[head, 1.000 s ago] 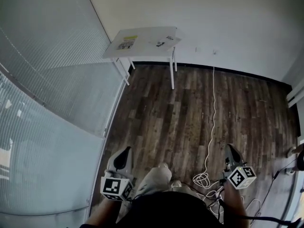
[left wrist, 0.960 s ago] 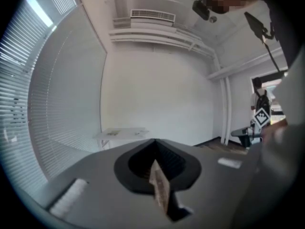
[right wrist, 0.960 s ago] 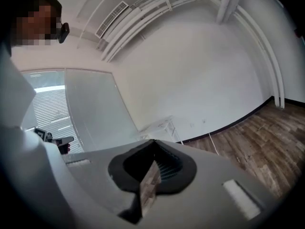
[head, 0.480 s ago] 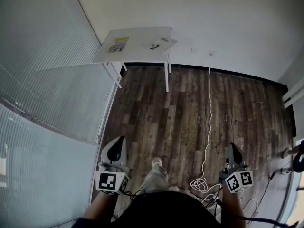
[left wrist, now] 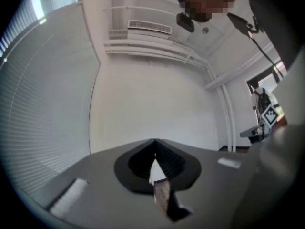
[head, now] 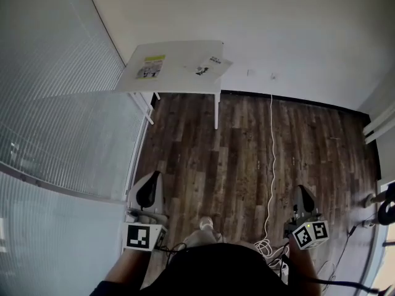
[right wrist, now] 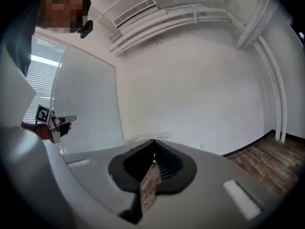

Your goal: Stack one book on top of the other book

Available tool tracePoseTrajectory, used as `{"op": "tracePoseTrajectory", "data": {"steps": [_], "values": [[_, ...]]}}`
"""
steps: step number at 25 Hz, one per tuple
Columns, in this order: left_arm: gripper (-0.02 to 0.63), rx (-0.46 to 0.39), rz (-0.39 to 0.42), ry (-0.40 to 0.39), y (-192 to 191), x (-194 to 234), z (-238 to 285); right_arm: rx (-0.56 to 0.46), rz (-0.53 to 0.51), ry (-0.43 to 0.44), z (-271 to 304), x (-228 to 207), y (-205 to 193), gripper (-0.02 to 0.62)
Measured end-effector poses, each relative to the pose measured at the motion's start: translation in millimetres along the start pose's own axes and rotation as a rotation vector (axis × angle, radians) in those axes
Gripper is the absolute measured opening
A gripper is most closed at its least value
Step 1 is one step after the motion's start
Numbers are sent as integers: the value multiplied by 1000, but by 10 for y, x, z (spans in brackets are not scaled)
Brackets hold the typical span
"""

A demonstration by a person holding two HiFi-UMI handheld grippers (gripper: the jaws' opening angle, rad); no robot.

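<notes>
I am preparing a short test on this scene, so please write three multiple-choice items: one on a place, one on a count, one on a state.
1. Where is the table?
A. Far ahead, by the wall
B. Under the grippers
C. At the picture's right edge

2. How many books lie on it?
A. One
B. Two
C. Five

3. How are the jaws of the left gripper and the right gripper?
A. Both open
B. Both shut, empty
C. Both shut on a book

Key:
1 A, it stands at the wall, across the floor.
2 B, two lie apart on its top.
3 B, each gripper view shows the jaws together with nothing between them.
</notes>
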State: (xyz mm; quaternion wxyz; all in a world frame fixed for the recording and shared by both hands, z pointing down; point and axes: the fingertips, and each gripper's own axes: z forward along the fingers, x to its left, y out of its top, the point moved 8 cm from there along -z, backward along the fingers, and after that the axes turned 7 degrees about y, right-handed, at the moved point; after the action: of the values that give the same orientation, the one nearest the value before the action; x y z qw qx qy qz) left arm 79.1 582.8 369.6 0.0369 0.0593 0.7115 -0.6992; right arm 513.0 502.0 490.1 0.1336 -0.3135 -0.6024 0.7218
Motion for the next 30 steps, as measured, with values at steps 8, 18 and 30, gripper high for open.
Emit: {"op": "tracePoseTrajectory", "data": {"steps": [8,18,30], "values": [[7,65,24,31,-166,526,378,-13,-8,70,792,340,81,2],[7,119,-13,94,-387,821,1060,28,92,36,1607,-218,-124,2],[8,103,14,86,-160,718,2461,-1,87,124,2924,-903,306,2]]}}
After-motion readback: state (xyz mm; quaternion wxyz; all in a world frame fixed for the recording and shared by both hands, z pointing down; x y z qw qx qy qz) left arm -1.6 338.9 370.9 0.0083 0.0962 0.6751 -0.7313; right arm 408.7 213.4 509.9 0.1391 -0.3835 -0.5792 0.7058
